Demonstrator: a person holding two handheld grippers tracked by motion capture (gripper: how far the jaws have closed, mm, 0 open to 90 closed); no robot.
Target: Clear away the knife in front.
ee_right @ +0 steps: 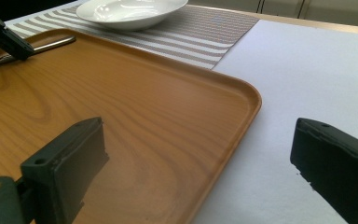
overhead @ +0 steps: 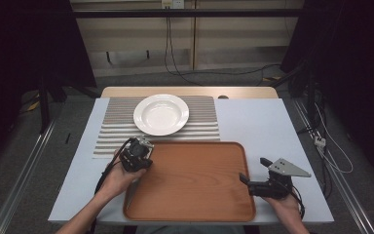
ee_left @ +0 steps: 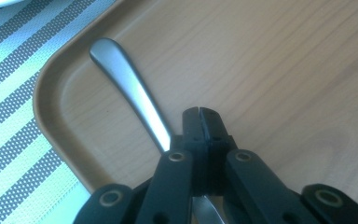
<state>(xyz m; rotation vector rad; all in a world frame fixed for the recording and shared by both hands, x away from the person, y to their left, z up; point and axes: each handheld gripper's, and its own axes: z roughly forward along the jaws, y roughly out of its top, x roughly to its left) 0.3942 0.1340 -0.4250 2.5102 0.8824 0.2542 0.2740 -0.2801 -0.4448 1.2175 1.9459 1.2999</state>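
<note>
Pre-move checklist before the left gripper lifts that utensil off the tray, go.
1. Left gripper shut on the metal utensil handle: ok, jaws closed with the handle passing between them.
2. Utensil type (spoon, fork): cannot tell, the head is hidden under the gripper.
3. Handle end free of the wooden tray rim: ok, it lies inside the corner.
4. Right gripper out of the way: ok, open at the tray's right edge.
5. White plate free to receive: ok, it sits on the striped placemat.
</note>
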